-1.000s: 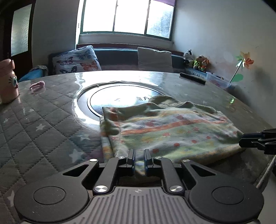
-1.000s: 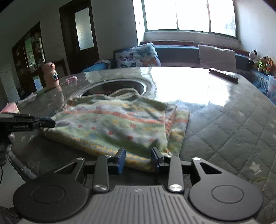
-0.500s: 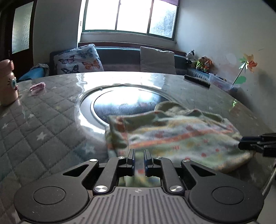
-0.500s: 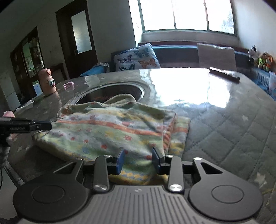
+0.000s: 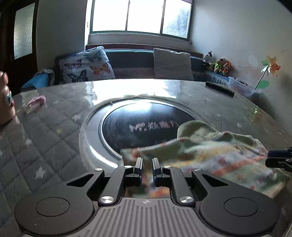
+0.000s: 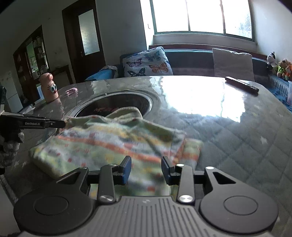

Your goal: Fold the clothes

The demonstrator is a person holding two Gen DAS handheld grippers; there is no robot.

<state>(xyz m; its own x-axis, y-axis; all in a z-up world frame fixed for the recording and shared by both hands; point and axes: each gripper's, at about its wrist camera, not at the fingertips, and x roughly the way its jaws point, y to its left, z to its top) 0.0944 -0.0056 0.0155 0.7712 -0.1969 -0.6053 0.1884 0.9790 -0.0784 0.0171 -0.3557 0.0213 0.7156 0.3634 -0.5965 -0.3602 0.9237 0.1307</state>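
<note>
Left wrist view shows the folded garment (image 5: 215, 158), green with orange and yellow stripes, lying on the surface (image 5: 45, 138) near its front edge, with its far part overlapping the rim of the dark round inset (image 5: 138, 127) in the middle. The left tool (image 5: 147, 164) has its fingers nearly together, pinching the garment's near left corner, cloth visible in the narrow gap between them. At the right edge of this view the tip of the right tool (image 5: 279, 158) reaches the garment's other end.

From the right wrist view, the garment (image 6: 116, 145) is blurred, folded over on itself with a lower layer sticking out on the right side. The right tool (image 6: 146, 167) has its fingers partly spread, and the garment's near edge lies between them; whether the pads press on the cloth cannot be told. The left tool (image 6: 62, 124) comes in from the left of this view and meets the garment's far left corner.

Farther off on the surface stand a pink bottle with cartoon eyes (image 6: 49, 87), a small pink item (image 6: 72, 91) beside it, and a dark remote control (image 6: 241, 84) near the far right edge. Behind the surface runs a bench with a butterfly pillow (image 6: 147, 62), a plain pillow (image 6: 231, 62) and stuffed toys (image 6: 279, 67) under a bright window (image 6: 202, 16).
</note>
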